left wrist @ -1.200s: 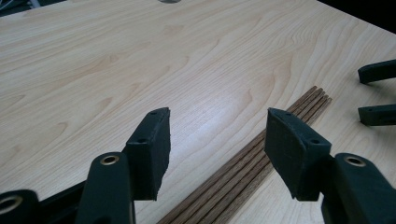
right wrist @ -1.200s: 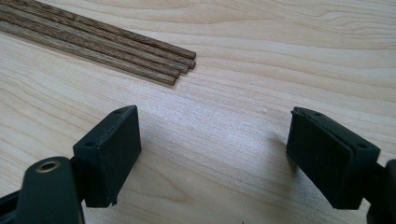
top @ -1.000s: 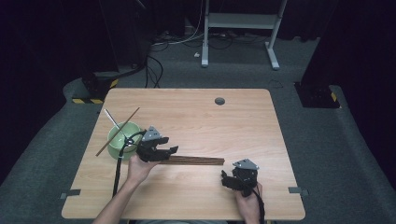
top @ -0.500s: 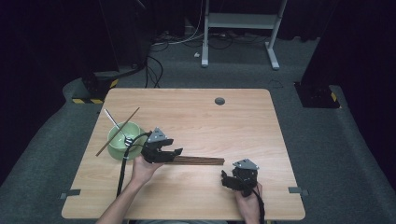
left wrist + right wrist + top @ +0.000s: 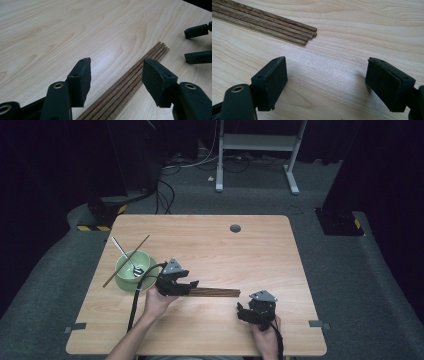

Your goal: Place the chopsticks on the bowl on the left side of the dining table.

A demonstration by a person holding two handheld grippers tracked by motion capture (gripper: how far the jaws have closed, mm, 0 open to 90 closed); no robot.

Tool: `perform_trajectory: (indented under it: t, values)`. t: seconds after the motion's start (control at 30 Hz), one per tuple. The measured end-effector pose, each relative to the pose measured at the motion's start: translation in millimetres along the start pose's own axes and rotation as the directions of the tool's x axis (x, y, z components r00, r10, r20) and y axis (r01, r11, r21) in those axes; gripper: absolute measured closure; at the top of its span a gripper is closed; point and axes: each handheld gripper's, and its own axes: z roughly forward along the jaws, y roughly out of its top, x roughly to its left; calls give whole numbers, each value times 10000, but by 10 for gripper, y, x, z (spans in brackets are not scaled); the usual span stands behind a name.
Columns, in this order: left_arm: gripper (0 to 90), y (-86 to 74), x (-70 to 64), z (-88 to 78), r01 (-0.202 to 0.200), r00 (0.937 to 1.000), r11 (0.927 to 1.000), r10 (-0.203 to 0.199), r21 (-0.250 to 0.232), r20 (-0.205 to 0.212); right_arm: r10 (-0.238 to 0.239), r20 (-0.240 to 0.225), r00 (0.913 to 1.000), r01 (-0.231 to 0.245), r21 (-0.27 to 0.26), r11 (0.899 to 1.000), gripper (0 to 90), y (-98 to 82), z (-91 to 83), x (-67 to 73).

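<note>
Now chopsticks (image 5: 125, 87) lie between the parted left tongs (image 5: 116, 78).

Bright, sharp tabletop (image 5: 210, 245) with soft glare amid dark surroundings.

chopsticks on table (image 5: 287, 27): 4 | bowl (image 5: 131, 270): 1 | spoon (image 5: 127, 257): 1

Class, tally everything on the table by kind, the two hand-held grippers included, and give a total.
Green bowl: 1
Spoon: 1
Wooden sticks: 5 (bundle of four, single stick across the bowl)
Grippers: 2 (left gripper, right gripper)
Total: 9
</note>
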Motion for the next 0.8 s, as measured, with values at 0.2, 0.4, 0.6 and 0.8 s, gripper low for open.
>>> perform_trajectory:
  t: [0.2,0.4,0.6,0.8]
  values:
    - [406,-6,-18,43,-21,10000,10000,21,79,38,2,-1,10000,-2,3,10000,171,0,0,0]
    - [406,-19,-41,93,-25,10000,9998,24,189,39,3,-1,10000,-3,1,10000,171,0,0,0]
    - [406,-29,-61,147,-102,9999,9995,102,300,0,0,0,10000,0,-1,10000,171,0,0,0]
    - [406,-37,-82,203,-81,9999,9991,75,422,152,-16,-6,10000,16,-2,10000,171,-1,0,0]
